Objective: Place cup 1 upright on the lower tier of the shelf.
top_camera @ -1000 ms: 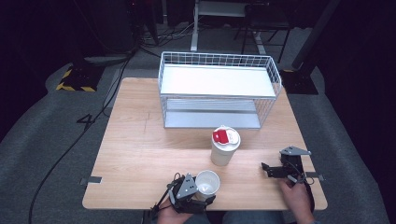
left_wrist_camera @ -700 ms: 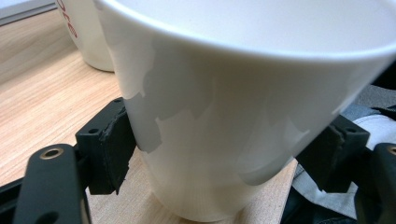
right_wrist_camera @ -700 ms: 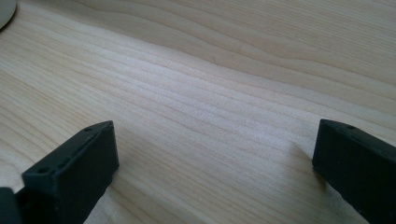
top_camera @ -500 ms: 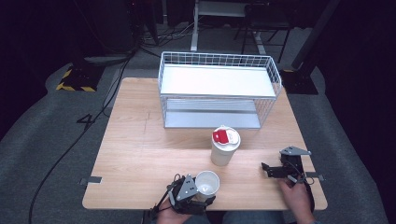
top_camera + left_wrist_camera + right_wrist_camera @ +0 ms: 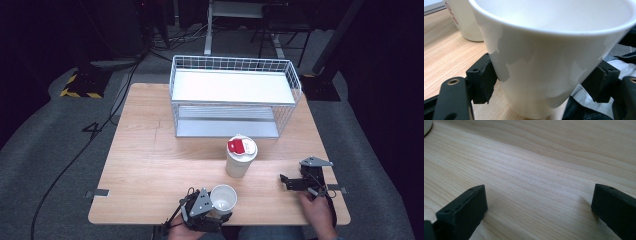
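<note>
A: What does the left gripper (image 5: 216, 212) have?

B: A plain white cup (image 5: 223, 199), smooth and tapered, open at the top. It stands at the near edge of the table (image 5: 150, 165). In the left gripper view the black pads (image 5: 484, 80) press on both of its walls, so the jaws have just closed and are clamped on the cup.

A: And the right gripper (image 5: 289, 183)?

B: Its jaws stand wide apart over bare, pale wood grain, with nothing between them. It sits near the table's right front corner, well apart from the cup.

A: Anything else on the table?

B: A second white cup with a red-marked lid (image 5: 241, 156), just behind the open one, and a white wire basket rack (image 5: 235, 97) with flat white shelves at the far side.
</note>
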A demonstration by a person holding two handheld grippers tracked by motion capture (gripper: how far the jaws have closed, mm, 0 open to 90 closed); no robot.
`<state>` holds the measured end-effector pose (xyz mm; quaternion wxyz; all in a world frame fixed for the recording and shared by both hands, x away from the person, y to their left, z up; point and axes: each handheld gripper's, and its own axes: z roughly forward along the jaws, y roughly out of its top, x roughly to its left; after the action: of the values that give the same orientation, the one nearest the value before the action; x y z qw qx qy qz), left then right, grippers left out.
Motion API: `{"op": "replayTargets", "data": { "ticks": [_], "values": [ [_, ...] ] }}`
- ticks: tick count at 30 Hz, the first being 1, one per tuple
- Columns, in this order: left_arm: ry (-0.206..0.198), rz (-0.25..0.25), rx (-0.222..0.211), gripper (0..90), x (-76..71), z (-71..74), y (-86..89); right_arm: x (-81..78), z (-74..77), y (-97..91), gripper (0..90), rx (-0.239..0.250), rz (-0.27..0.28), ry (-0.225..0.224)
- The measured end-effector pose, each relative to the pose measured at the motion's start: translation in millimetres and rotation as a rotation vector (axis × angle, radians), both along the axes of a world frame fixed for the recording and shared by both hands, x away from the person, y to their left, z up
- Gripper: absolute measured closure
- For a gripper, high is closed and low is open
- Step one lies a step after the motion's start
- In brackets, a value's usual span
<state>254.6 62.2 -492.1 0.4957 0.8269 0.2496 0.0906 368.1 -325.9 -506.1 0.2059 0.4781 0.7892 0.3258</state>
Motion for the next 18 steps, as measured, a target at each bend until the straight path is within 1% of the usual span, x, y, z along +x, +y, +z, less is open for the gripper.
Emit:
{"op": "replayTargets", "data": {
  "ticks": [1, 5, 7, 8, 9, 16, 18],
  "values": [
    [0.004, 0.000, -0.004, 22.7, -0.6, 0.9, 0.4, 0.0, 0.0, 0.1, 0.5, 0.001, -0.001, 0.000],
    [0.000, 0.009, -0.009, 22.8, -3.0, 4.5, 3.4, 0.0, 0.0, 0.0, 0.6, 0.000, 0.000, 0.000],
    [0.004, 0.017, -0.030, 22.8, -4.4, 8.9, 7.6, 0.0, 0.0, 0.0, 0.5, 0.000, 0.000, 0.000],
    [0.004, 0.017, -0.030, 22.8, -4.4, 8.9, 7.6, 0.0, 0.0, 0.0, 0.5, 0.000, 0.000, 0.000],
    [0.001, 0.023, -0.036, 22.8, -5.5, 12.2, 10.6, 0.1, -0.1, 0.5, 0.5, -0.001, -0.003, -0.002],
    [0.005, 0.045, -0.037, 22.8, -8.6, 20.9, 17.7, 0.1, 0.0, 0.9, 0.5, 0.000, -0.004, 0.000],
    [0.003, 0.049, -0.040, 22.9, -9.8, 26.0, 20.9, 0.1, 0.0, 0.9, 0.5, 0.000, -0.004, 0.000]
  ]
}}
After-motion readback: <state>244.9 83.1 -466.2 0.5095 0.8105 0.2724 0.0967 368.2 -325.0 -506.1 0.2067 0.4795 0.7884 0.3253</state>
